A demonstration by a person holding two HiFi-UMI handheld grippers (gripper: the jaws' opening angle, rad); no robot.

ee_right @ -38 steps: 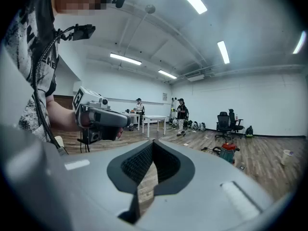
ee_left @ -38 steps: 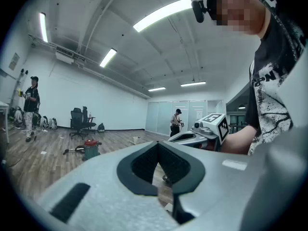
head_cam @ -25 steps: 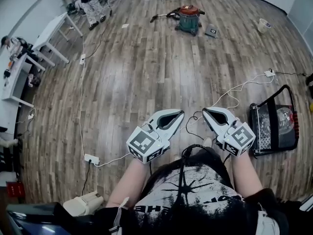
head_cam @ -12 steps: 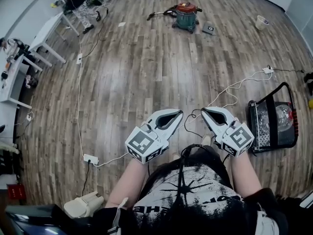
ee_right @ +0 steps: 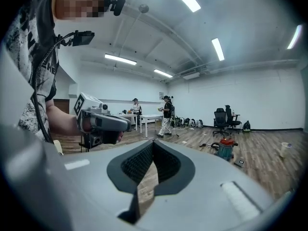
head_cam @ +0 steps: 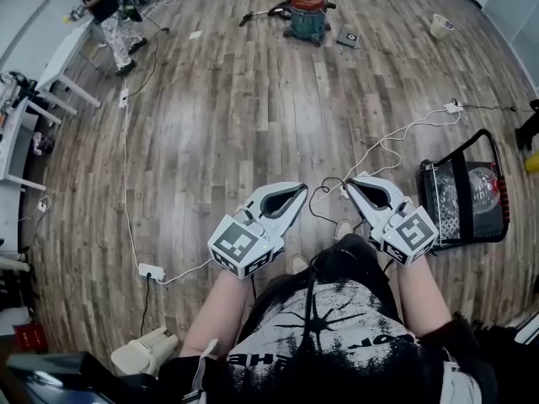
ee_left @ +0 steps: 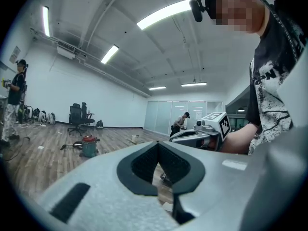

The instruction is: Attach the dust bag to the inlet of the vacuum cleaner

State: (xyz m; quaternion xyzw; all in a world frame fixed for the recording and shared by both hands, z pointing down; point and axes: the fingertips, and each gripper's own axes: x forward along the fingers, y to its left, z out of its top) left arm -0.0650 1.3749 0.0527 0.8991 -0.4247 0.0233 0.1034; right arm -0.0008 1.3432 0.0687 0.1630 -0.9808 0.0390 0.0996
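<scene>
We carry left gripper and right gripper closed, empty; next we approach the vacuum cleaner by the floor's far edge.

Found no whole word legible anywhere, caught only cut-off white letters across the black shirt, too broken to read surely

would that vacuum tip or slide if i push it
The vacuum cleaner is a squat upright drum, so it probably resists tipping. Any wheels are too small to see. Its hose lies loose on the floor and would likely flop and drag.
</scene>
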